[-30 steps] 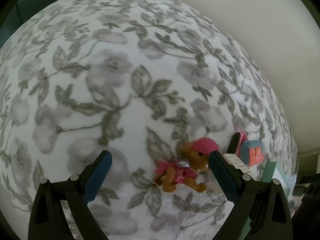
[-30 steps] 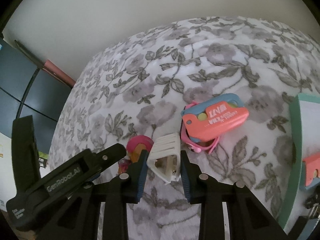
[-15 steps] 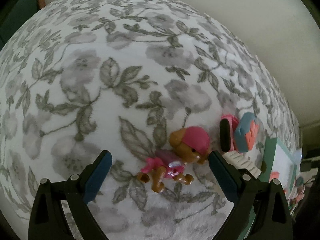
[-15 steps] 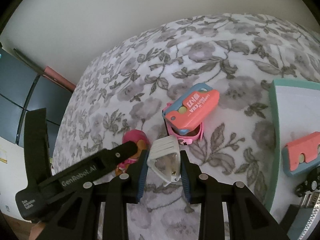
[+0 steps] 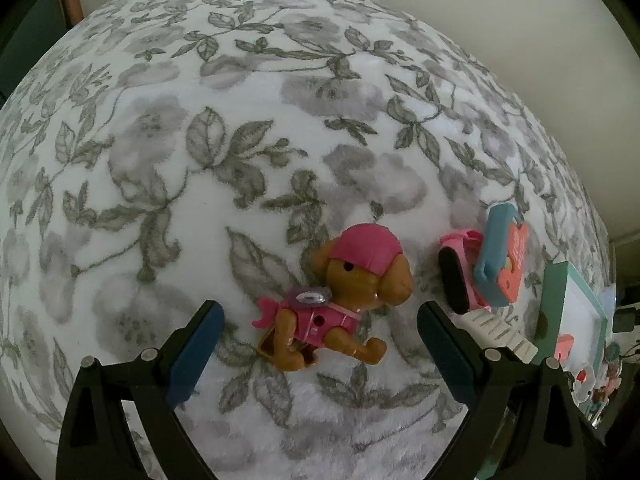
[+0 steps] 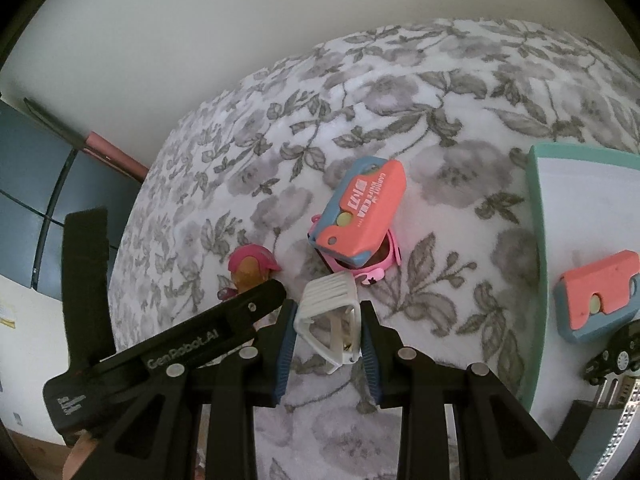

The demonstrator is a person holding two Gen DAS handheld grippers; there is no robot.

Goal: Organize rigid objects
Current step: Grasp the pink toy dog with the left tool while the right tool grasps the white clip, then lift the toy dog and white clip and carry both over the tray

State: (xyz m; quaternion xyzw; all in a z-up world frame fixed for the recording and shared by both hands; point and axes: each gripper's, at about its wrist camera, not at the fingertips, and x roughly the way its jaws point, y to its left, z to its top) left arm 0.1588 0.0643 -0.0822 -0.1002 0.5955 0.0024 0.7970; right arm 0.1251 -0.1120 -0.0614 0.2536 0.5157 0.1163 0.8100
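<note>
A brown toy dog in a pink cap and vest [image 5: 340, 300] lies on the floral cloth between the jaws of my open left gripper [image 5: 320, 320], which does not touch it. The dog's head shows in the right wrist view [image 6: 250, 266] behind the left gripper's body. My right gripper [image 6: 329, 320] is shut on a white ribbed plastic piece [image 6: 330, 320], which also shows in the left wrist view [image 5: 496, 330]. A coral and blue toy case [image 6: 358, 210] lies on a pink item [image 6: 372, 268] just ahead.
A teal-rimmed white tray [image 6: 538, 264] at the right holds another coral and blue case [image 6: 596, 296] and a dark toy car [image 6: 612, 356]. The tray also shows in the left wrist view [image 5: 556, 312]. A pale wall rises beyond the cloth. A dark panel [image 6: 36, 184] stands at the left.
My left gripper has moved in so that the toy dog lies centred between its jaws. My right gripper has moved right with the white piece; the tray shows more.
</note>
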